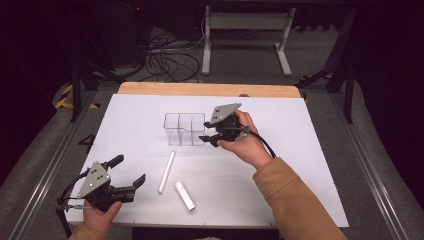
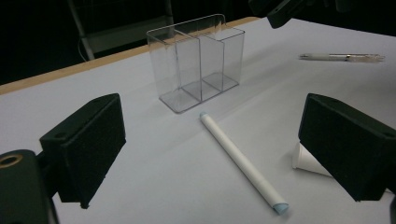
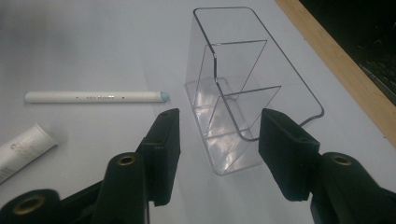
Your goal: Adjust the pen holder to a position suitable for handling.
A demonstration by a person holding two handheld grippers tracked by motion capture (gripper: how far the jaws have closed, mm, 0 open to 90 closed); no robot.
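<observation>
A clear plastic organizer (image 1: pixel 185 129) (image 2: pixel 198 60) (image 3: pixel 243 88) with several compartments stands upright mid-table. My right gripper (image 1: pixel 208 133) (image 3: pixel 220 119) is open at its right end, with that end framed between the jaws and a gap on both sides. A long white pen (image 1: pixel 166 172) (image 2: pixel 243 161) (image 3: pixel 93 97) lies in front of the organizer. Beside the pen lies a short white tube (image 1: pixel 184 195) (image 2: pixel 310 161) (image 3: pixel 23 144). My left gripper (image 1: pixel 131 168) (image 2: pixel 210 135) rests open near the front left, pointed at the pen, nothing between its jaws.
A white mat (image 1: pixel 300 165) covers the table, with a wooden edge (image 1: pixel 210 89) at the far side. Another slim pen (image 2: pixel 343 57) lies on the mat beyond the right hand. Cables (image 1: pixel 170 60) and a white stand (image 1: pixel 245 30) are on the floor behind.
</observation>
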